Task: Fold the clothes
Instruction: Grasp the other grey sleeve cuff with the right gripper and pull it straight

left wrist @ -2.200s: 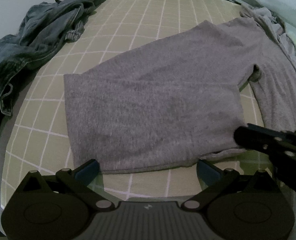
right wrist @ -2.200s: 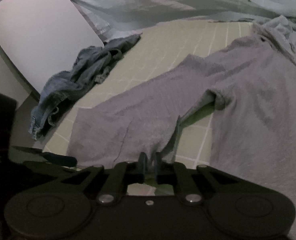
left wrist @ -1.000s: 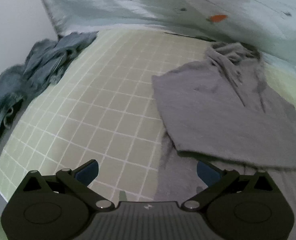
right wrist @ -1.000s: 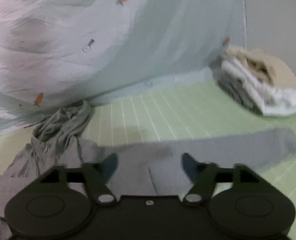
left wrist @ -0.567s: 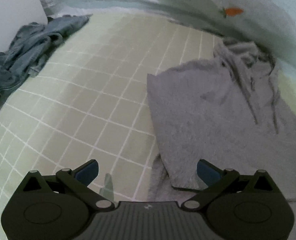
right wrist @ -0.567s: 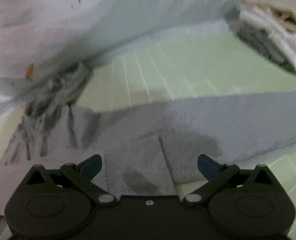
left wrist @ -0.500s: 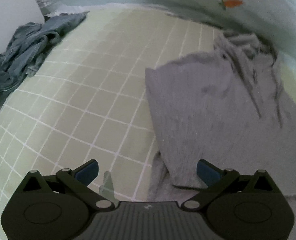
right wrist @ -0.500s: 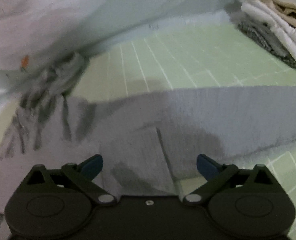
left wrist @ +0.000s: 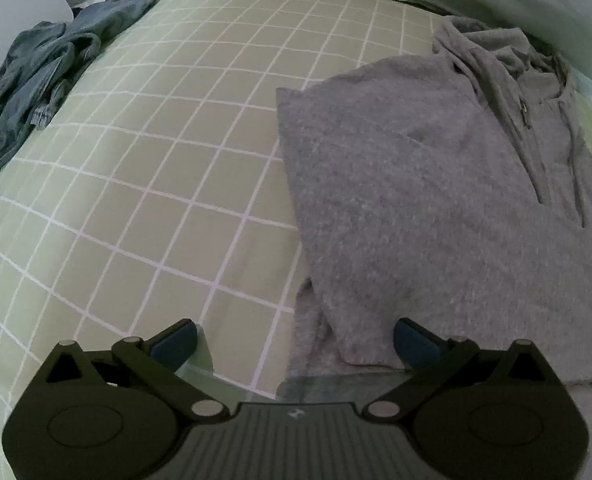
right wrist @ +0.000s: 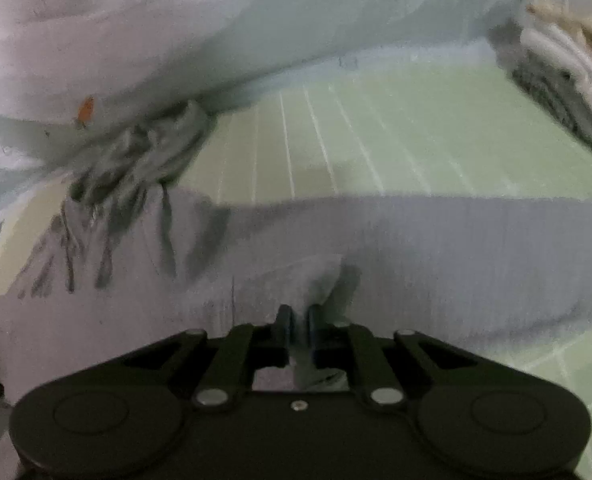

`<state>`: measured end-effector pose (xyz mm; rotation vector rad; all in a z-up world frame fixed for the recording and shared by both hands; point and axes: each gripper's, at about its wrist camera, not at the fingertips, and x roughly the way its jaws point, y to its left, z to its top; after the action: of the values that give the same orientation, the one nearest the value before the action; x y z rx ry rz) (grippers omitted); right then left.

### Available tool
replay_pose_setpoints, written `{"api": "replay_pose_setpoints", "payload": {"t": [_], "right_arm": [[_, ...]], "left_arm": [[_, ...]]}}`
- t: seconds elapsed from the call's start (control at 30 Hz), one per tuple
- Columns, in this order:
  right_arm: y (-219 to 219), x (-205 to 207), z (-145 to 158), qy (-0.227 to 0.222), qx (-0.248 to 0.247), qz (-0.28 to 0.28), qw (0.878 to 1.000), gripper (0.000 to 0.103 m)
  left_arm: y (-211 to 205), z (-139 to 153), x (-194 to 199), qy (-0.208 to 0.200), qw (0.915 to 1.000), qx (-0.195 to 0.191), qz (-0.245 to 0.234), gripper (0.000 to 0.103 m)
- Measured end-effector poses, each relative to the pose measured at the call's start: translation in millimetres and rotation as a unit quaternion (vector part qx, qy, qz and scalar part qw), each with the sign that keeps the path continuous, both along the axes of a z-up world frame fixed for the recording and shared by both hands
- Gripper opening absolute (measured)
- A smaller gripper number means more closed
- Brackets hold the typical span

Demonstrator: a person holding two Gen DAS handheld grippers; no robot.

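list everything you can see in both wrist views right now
grey hoodie: one, grey, partly folded on the right of the sheet
denim garment: one, blue, crumpled at the sheet's far left edge
checked sheet: one, light green with white lines, under the clothes
printed duvet: one, pale with small carrots, bunched behind
folded stack: one, white, beige and grey, far right
left gripper: one, black, blue pads, open over the hoodie's near edge
right gripper: one, black, shut on hoodie fabric

A green checked bed (left wrist: 143,184) is lying under my fingers, carrying a grey hoodie (left wrist: 436,208), crumpled jeans (left wrist: 43,76), a pale quilt (right wrist: 255,28) and a folded stack (right wrist: 568,76).
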<state>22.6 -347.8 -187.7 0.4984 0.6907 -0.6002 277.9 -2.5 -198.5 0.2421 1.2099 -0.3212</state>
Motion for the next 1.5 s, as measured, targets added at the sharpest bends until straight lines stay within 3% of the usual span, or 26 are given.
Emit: {"api": "replay_pose_setpoints", "payload": {"t": [0.23, 0.47, 0.63, 0.87, 0.97, 1.03, 1.1, 1.2, 1.37, 1.5], "right_arm": [[-20, 3, 45, -0.02, -0.083, 0.009, 0.996, 0.008], [-57, -26, 58, -0.031, -0.106, -0.087, 0.99, 0.008], [-75, -52, 48, -0.014, -0.099, -0.141, 0.985, 0.008], [-75, -55, 10, 0.038, -0.054, -0.149, 0.987, 0.01], [-71, -56, 2, 0.041, -0.043, -0.156, 0.986, 0.017], [-69, -58, -1, 0.043, -0.039, -0.158, 0.986, 0.027], [-68, -60, -4, 0.039, -0.034, -0.159, 0.986, 0.044], [-69, -62, -10, 0.043, -0.022, -0.166, 0.985, 0.056], [-69, -62, -16, 0.047, -0.014, -0.169, 0.984, 0.063], [-67, -59, -18, 0.051, -0.014, -0.169, 0.984, 0.066]], "left_arm": [[-3, 3, 3, 0.002, 0.9999, -0.006, -0.01, 0.103], [-2, -1, 5, 0.001, 1.0, 0.008, -0.004, 0.103], [2, -3, 12, -0.001, 0.9998, 0.013, 0.014, 0.103], [10, -2, 13, -0.004, 0.9997, 0.012, 0.022, 0.103], [16, -1, 16, -0.001, 0.9993, -0.001, 0.039, 0.103], [18, -1, 18, 0.001, 0.999, -0.007, 0.044, 0.103], [17, 1, 17, 0.0, 0.9991, -0.008, 0.042, 0.103], [18, 5, 15, -0.003, 0.9988, -0.03, 0.038, 0.103], [22, 23, 11, -0.023, 0.995, -0.094, 0.025, 0.103], [11, 29, 11, -0.037, 0.9942, -0.101, 0.002, 0.103]]}}
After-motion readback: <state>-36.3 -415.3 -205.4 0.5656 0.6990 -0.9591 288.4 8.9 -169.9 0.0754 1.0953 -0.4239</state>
